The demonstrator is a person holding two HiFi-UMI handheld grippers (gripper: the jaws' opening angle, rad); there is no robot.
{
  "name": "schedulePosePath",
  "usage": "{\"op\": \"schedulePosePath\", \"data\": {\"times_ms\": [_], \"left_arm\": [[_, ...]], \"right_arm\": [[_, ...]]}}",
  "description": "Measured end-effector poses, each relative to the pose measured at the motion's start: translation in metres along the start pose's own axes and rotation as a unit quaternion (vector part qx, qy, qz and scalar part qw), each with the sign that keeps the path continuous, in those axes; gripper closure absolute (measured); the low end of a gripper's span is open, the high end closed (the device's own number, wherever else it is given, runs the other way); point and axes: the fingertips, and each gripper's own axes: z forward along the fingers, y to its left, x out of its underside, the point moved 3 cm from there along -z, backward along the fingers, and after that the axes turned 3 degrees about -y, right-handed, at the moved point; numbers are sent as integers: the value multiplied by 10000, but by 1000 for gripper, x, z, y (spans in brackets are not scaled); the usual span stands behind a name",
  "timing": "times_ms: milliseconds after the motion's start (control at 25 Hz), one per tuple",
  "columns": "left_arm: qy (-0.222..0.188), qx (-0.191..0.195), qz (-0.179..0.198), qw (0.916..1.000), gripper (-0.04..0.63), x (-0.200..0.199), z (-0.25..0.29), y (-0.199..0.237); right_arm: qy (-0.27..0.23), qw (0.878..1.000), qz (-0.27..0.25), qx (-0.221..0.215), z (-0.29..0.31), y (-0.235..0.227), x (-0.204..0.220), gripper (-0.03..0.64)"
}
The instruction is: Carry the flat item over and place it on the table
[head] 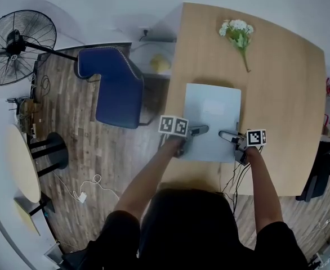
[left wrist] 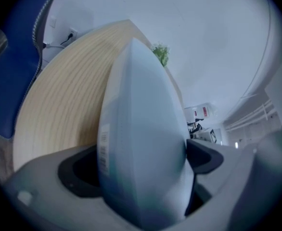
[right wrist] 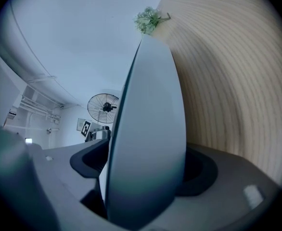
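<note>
2 grippers (head: 201, 130) (head: 226, 134), 1 flat item (head: 213, 111), 1 chair (head: 117, 89), 1 fan (head: 18, 46), seemingly 1 flower sprig (head: 238, 35).

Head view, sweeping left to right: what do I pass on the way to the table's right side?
Floor fan → blue chair → pale flat board → bare right part of the wooden table.

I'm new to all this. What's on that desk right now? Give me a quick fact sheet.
Board: pale and flat, on the wooden table, towards the person's side
Left gripper: jaws wide, board's near-left corner between them
Right gripper: jaws wide, board's near-right corner between them
Flowers: a sprig at the table's far end, apart from the board
Beside the table: blue chair; fan farther off
</note>
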Motion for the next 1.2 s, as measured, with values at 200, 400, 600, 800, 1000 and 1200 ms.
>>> {"op": "schedulePosePath", "data": {"times_ms": [200,400,600,800,1000,1200], "left_arm": [[-137,-300,11,9995,57,3,-12,8],[-219,-479,213,9984,112,14,-15,14],[-296,-483,285,9980,114,18,-18,13],[-344,-589,396,9969,115,17,-22,15],[-281,-692,677,9949,135,22,-19,15],[-296,-533,711,9956,121,29,-30,12]], "right_arm": [[-12,9985,-168,513,-5,-8,4,229],[0,9976,-258,647,-6,-8,8,229],[-79,9959,-320,847,-9,-3,14,229],[-350,9888,-558,1341,-20,-5,16,218],[-657,9780,-823,1803,-48,-7,17,267],[-771,9774,-929,1733,-58,17,30,268]]}}
